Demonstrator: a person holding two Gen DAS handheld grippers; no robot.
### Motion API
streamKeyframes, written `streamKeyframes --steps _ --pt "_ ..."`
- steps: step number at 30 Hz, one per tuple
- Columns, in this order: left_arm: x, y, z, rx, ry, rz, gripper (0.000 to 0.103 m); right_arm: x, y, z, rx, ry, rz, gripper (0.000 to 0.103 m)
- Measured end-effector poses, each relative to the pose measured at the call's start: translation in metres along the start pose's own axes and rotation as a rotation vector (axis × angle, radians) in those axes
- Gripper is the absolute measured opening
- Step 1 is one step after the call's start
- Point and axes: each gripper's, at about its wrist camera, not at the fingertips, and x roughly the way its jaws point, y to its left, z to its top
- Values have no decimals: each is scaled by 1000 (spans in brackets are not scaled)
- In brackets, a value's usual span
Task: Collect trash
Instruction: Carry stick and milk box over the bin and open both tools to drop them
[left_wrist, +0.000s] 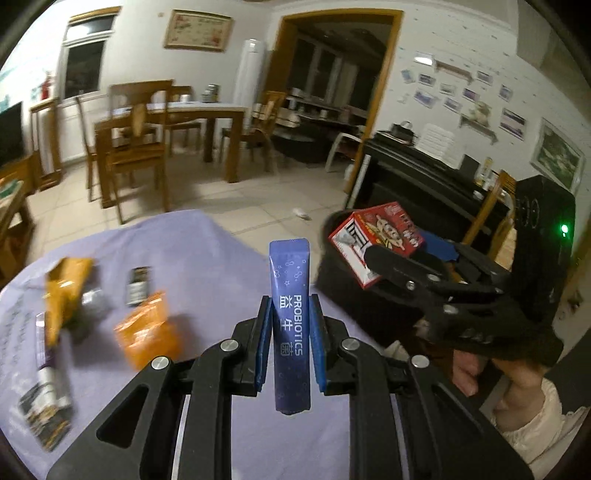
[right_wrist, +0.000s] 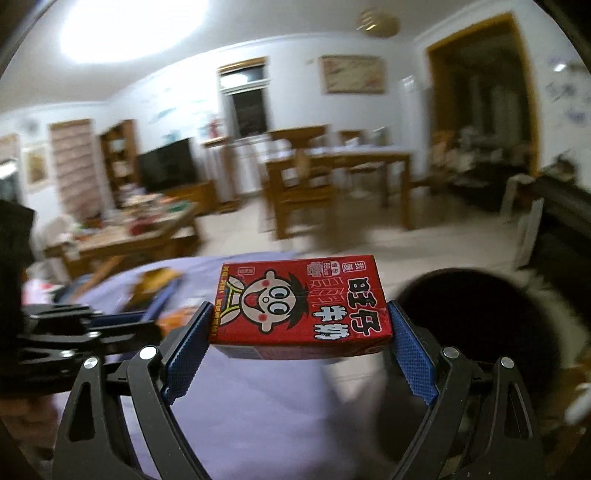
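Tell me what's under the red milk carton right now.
The red milk carton, held in the right claw, hangs above the purple tablecloth; the black bin sits to its right, contents unseen.

Wooden dining table (left_wrist: 195, 110) with chairs (left_wrist: 136, 147); dark television (right_wrist: 168, 164).

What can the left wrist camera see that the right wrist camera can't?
Only the left wrist view shows the blue probiotics sachet clamped in the left gripper, the orange wrappers clearly, and the person's hand. Only the right wrist view shows the cartoon face on the red milk carton, the TV and the ceiling light. Both show that carton in the right gripper, the purple tablecloth and the black bin.
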Motion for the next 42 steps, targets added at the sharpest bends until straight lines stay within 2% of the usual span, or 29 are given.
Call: streamKeyframes --steps 1,4,11,20,31,42 --pt "5 -3 2 1 4 -9 20 -4 -12 -2 1 -13 -59 89" --pt "24 -19 10 -4 21 -59 20 -11 -40 -7 15 -32 -164 89" --pt "72 -56 24 10 72 -136 20 -14 -97 -22 26 -60 -299 89" --pt "114 -85 33 28 129 -163 20 -3 -151 -48 83 -34 -337 89" --pt "149 -97 35 19 187 -181 20 10 -168 -64 145 -9 -347 89" --pt "160 -98 34 5 187 -163 23 13 -176 -70 199 0 -332 89"
